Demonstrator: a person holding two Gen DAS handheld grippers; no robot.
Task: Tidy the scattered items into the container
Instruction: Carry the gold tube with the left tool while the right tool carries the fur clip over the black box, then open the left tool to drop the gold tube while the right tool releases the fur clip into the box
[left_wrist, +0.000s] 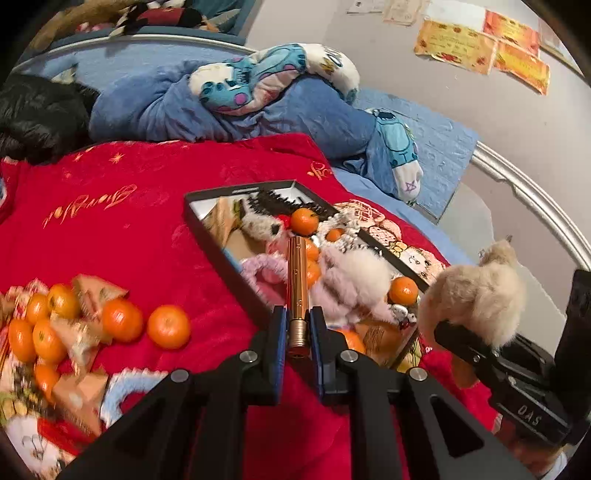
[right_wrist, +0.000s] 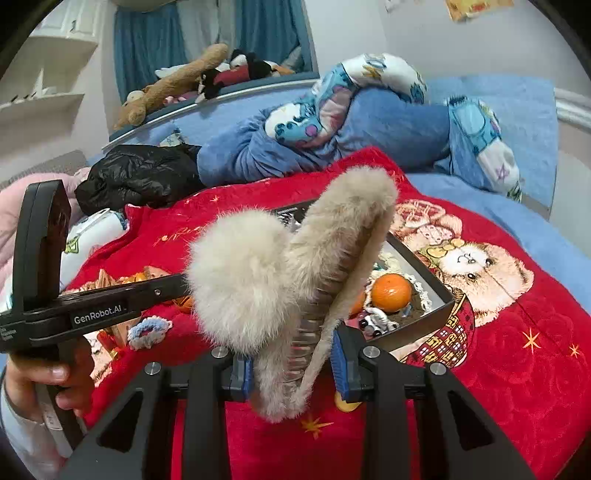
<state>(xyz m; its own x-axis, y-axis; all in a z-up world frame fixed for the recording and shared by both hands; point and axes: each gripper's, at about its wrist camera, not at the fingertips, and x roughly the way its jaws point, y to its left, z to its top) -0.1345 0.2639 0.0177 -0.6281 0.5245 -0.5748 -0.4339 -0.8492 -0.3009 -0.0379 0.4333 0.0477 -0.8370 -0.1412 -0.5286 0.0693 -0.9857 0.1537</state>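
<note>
A black shallow box (left_wrist: 207, 236) lies on the red blanket (left_wrist: 140, 206), holding tangerines, furry hair clips and a black comb. My left gripper (left_wrist: 298, 325) is shut on a rose-gold lipstick tube (left_wrist: 297, 284), held over the box's near edge. My right gripper (right_wrist: 291, 365) is shut on a beige furry hair clip (right_wrist: 280, 284), held just short of the box (right_wrist: 443, 302). In the left wrist view that clip (left_wrist: 476, 291) and the right gripper show at the right of the box. A pile of tangerines (left_wrist: 122, 319) and snack packets lies at the left.
A crumpled blue duvet (left_wrist: 229, 122) and a cartoon plush (left_wrist: 258, 81) lie behind the blanket. A black plastic bag (right_wrist: 140, 177) sits at the far left. A crocheted scrunchie (right_wrist: 149, 332) lies on the blanket. The left gripper's body (right_wrist: 74, 314) crosses the right wrist view.
</note>
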